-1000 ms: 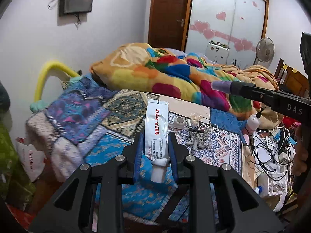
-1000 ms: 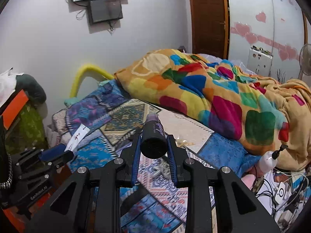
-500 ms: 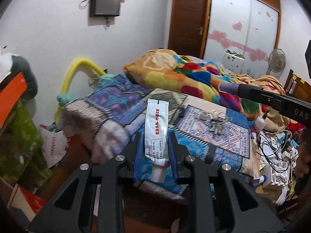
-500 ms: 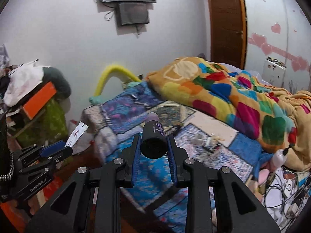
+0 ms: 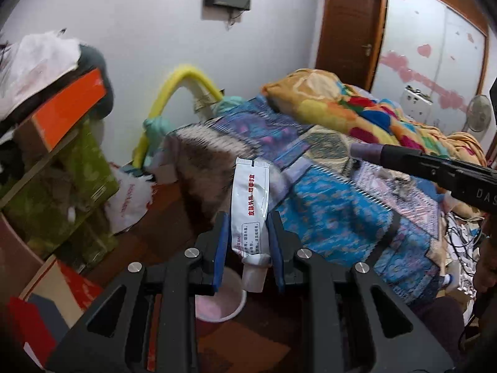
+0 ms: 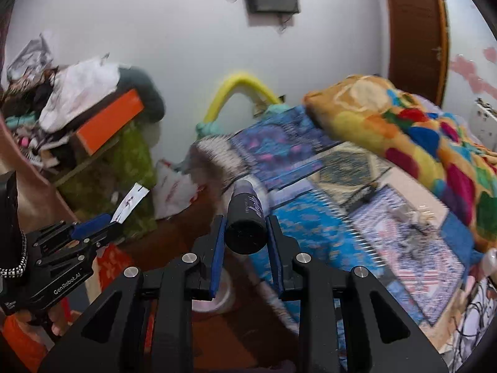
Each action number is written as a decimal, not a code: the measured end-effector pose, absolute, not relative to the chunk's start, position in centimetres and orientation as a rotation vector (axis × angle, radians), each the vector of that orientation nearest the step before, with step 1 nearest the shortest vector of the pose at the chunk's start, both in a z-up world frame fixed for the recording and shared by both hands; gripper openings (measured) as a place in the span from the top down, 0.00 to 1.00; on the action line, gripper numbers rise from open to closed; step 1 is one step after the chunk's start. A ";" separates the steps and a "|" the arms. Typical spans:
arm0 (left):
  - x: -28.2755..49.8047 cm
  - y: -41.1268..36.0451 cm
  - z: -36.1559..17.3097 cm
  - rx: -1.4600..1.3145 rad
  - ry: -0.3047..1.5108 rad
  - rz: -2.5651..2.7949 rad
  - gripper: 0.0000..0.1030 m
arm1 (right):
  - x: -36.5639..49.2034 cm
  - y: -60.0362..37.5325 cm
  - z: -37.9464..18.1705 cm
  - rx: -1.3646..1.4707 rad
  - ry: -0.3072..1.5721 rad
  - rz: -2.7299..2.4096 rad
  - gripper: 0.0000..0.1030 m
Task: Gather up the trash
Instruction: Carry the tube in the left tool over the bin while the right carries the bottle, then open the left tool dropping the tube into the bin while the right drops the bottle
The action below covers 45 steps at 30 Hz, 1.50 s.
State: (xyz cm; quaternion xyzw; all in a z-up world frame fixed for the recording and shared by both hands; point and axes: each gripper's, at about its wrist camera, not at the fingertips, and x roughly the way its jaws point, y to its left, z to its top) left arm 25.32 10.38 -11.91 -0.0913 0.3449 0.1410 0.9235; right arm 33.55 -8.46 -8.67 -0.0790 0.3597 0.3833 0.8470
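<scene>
Currently, a white plastic ointment tube (image 5: 250, 214) with red lettering is clamped upright in the left gripper (image 5: 248, 248). A dark cylindrical bottle (image 6: 246, 219) is pinched by the right gripper (image 6: 245, 245), both held above a white round bin (image 5: 222, 306) on the floor beside the bed's near corner.

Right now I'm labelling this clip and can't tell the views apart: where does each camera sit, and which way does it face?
Left wrist: on the left gripper, looking along its fingers over the held white tube toward the bed and door; the right gripper enters from the right.
Right wrist: on the right gripper, looking over the held dark bottle at the same bed; the left gripper and the person's left hand show at left.
Shared: bed, yellow tube, orange box, pink-lined bin.
</scene>
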 end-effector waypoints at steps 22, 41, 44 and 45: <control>24.5 21.3 -28.2 -0.379 1.011 0.414 0.75 | 31.9 7.1 -23.7 -0.402 1.115 0.952 0.77; 28.4 24.6 -40.1 -0.529 1.252 0.424 0.75 | 35.3 11.8 -34.4 -0.519 1.373 0.924 0.76; 29.0 24.7 -39.8 -0.545 1.240 0.412 0.75 | 35.6 11.9 -34.2 -0.504 1.388 0.948 0.76; 29.1 24.8 -39.7 -0.547 1.237 0.407 0.75 | 35.7 11.9 -34.1 -0.502 1.388 0.942 0.73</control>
